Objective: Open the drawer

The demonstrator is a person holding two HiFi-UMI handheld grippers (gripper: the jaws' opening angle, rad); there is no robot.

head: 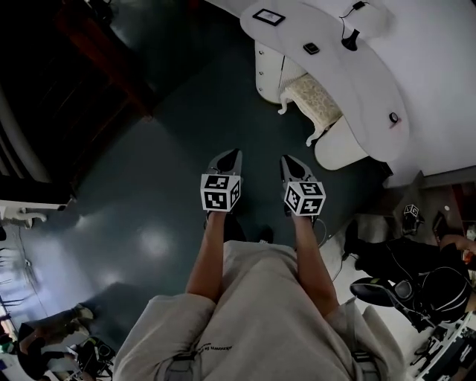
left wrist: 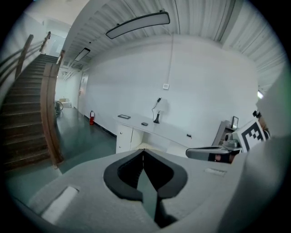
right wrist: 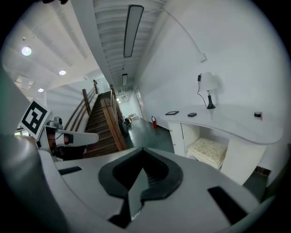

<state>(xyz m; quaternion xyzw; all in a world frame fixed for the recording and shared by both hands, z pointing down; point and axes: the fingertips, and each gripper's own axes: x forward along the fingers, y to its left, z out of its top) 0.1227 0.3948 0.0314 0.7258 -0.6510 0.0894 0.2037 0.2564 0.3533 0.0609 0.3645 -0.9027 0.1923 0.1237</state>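
Left tongs [head: 227, 158]: jaws fully together, nothing between them. Right tongs [head: 291, 165]: jaws likewise closed tip to tip and empty. I see both held side by side in front of the person, above the dark green floor [head: 149, 149], pointing toward the curved white surface [head: 349, 82].

The white drawer cabinet [head: 269, 71] stands under that surface's left end in the head view, well apart from both tongs. I cannot single out a drawer front or handle on it. Just beside the cabinet, a cream cushioned stool [head: 312, 100] is tucked under the surface.

On top lie a dark-framed tablet [head: 268, 16], a small dark block [head: 312, 48] and a black stand with a cable [head: 350, 37].
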